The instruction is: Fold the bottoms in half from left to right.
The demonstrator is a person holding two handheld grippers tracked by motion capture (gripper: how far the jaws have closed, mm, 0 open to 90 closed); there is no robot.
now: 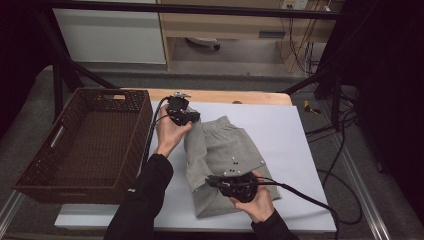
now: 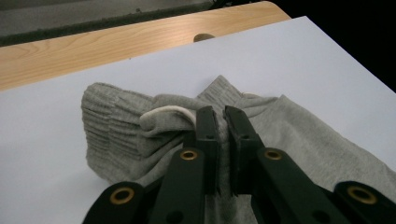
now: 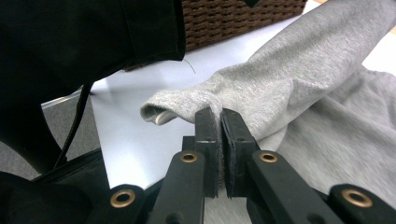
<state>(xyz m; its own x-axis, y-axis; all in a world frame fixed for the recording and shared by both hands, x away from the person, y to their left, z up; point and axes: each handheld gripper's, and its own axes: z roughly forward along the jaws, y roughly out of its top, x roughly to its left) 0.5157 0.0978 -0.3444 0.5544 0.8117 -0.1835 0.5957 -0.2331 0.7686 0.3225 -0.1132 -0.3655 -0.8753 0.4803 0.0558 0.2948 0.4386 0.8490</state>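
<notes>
A grey knit garment [image 1: 225,155] lies partly folded on the white sheet [image 1: 285,125]. My left gripper [image 1: 196,119] sits at the garment's far left corner. In the left gripper view it [image 2: 222,116] is shut on the bunched ribbed band of the garment [image 2: 116,126], where a white cord loop [image 2: 166,112] shows. My right gripper [image 1: 211,181] is at the near left part of the cloth. In the right gripper view it [image 3: 219,119] is shut on a raised hem of the garment [image 3: 289,79], lifted a little off the sheet.
A brown woven basket [image 1: 30,170] stands at the left, beside the sheet, with nothing visible inside; its wall [image 3: 233,18] shows behind a dark sleeve [image 3: 93,42]. Bare wood of the table [image 1: 225,96] runs along the far edge. Cables trail off to the right.
</notes>
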